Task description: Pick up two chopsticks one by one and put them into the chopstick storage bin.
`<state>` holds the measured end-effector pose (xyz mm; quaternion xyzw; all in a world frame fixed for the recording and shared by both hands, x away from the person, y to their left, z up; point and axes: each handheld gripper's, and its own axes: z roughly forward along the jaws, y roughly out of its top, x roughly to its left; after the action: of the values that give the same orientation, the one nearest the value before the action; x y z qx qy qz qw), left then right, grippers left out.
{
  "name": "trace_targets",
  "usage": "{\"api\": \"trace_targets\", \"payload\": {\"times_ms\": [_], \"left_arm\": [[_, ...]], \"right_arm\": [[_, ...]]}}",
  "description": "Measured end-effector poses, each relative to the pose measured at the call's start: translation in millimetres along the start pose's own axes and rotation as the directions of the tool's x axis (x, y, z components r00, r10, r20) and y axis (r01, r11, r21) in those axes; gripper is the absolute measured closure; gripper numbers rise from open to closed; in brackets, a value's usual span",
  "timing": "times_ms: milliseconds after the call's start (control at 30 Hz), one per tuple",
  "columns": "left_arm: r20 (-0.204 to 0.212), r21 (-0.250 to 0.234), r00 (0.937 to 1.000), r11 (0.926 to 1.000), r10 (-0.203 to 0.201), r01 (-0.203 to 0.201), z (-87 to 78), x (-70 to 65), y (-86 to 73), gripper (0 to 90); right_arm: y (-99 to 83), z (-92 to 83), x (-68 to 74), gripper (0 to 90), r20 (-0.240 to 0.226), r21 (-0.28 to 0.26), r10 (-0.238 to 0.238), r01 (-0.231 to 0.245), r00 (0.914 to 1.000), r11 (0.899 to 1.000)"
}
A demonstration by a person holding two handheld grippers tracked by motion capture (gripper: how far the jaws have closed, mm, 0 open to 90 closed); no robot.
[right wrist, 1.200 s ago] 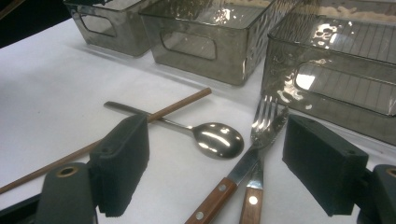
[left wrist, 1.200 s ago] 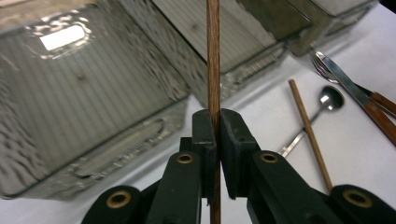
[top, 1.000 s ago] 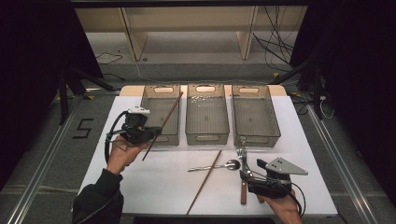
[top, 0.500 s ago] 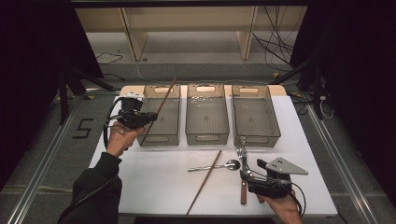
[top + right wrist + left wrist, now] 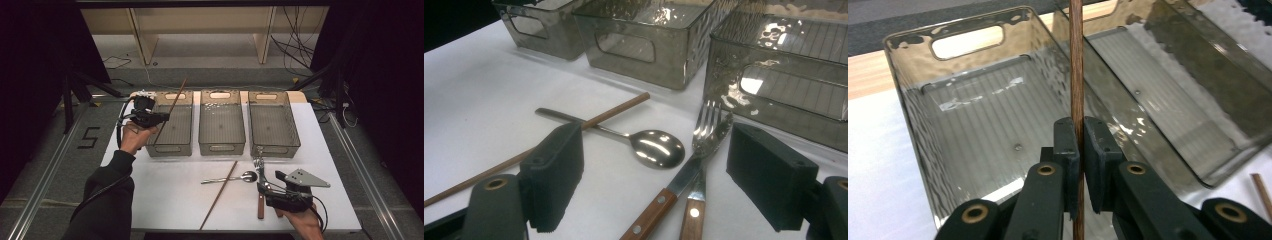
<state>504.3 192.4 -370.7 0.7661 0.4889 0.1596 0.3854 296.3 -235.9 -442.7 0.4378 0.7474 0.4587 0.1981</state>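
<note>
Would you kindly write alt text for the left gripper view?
Two black jaws of the left gripper are shut on a thin brown wooden chopstick that runs straight up the frame. Behind it sits a smoky transparent plastic bin with a handle cutout, on a white tabletop.

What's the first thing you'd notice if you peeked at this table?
Probably the long brown chopstick pinched in the left gripper above the leftmost of three see-through smoky bins lined up along the table's far side. Nearer the person, the right gripper rests wide open around a fork and a wood-handled knife, beside a shiny spoon that a second chopstick lies across.
</note>
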Motion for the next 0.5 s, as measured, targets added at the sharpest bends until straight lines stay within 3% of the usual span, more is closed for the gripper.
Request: {"api": "trace_targets", "payload": {"times_ms": [500], "left_arm": [[-0.05,0.019,0.9987,0.9998,0.004,-0.003,18.1,13.1,6.8,84.5]], "right_arm": [[-0.5,0.3,0.4,23.5,-0.004,0.001,0.001,-0.001,1.0,1.0]]}}
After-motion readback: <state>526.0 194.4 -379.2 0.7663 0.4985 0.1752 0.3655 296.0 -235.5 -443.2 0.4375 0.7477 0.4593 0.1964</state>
